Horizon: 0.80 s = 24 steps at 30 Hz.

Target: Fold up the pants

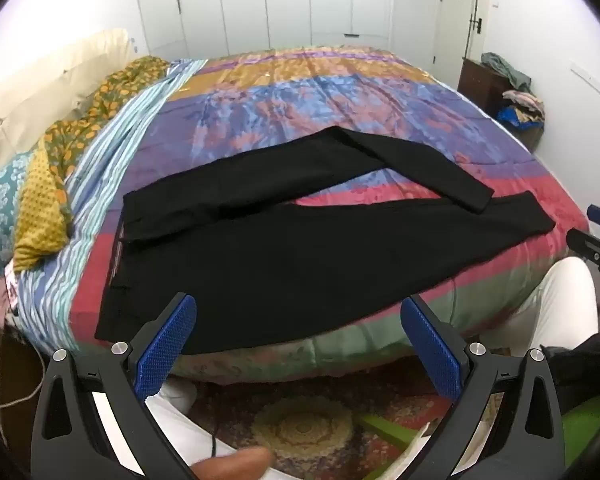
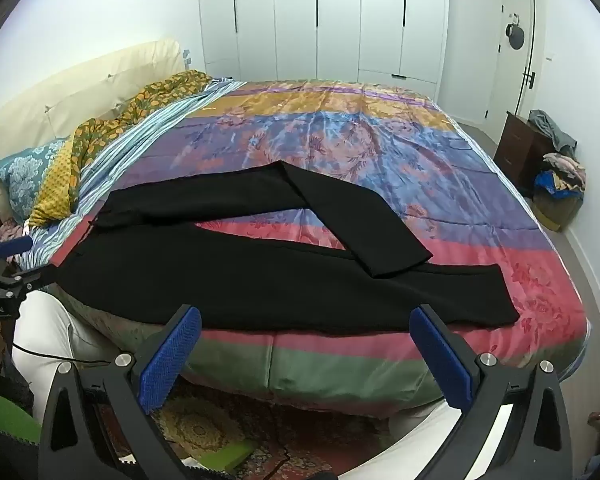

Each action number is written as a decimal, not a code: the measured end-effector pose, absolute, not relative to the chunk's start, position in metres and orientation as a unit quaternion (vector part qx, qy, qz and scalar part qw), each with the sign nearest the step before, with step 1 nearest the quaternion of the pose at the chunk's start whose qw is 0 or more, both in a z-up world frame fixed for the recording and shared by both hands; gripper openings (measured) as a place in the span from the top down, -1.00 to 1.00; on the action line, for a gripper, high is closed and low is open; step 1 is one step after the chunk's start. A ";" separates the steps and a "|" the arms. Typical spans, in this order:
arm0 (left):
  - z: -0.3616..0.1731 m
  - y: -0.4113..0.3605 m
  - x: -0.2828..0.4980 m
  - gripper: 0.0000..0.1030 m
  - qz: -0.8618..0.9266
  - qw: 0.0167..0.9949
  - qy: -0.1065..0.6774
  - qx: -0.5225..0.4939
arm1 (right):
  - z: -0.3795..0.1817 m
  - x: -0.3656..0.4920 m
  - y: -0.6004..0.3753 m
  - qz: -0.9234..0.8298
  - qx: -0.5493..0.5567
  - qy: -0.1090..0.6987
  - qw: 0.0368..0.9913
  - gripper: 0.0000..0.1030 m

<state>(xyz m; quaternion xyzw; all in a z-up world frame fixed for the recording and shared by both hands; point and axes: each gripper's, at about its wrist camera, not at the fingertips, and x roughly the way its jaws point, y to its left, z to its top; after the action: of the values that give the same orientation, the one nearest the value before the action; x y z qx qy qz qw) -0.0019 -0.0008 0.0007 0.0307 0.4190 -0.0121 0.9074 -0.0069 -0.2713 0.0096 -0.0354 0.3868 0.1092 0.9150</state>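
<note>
Black pants lie spread on the near side of the bed, waistband to the left. The near leg runs straight to the right along the bed's edge. The far leg is bent back on itself, its cuff resting over the near leg. My left gripper hovers open just short of the bed's near edge, over the pants' waist end, with nothing between its blue pads. My right gripper is open too, in front of the near leg's lower part, touching nothing. The right gripper also shows at the right edge of the left wrist view.
The bed wears a multicoloured quilt. Pillows and a yellow patterned cloth pile at its left, against a cream headboard. A dark nightstand with heaped clothes stands at the right. White wardrobes line the far wall. A patterned rug and the person's white-clad legs are below.
</note>
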 end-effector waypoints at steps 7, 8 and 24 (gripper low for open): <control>-0.009 0.003 0.002 -0.98 -0.014 0.902 0.431 0.018 | 0.008 -0.011 -0.268 0.115 -0.035 0.385 0.915 -1.00; -0.010 0.003 0.003 -0.98 -0.014 0.902 0.431 0.018 | 0.005 -0.009 -0.267 0.115 -0.036 0.387 0.914 -1.00; -0.009 0.009 0.002 -0.98 -0.014 0.902 0.431 0.010 | 0.004 -0.011 -0.257 0.119 -0.040 0.392 0.911 -1.00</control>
<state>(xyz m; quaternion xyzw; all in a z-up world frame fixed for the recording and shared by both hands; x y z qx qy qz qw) 0.0022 0.0085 -0.0094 0.0102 0.4306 -0.0142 0.9024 -0.0108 -0.2570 0.0038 -0.0402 0.3920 0.1191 0.9113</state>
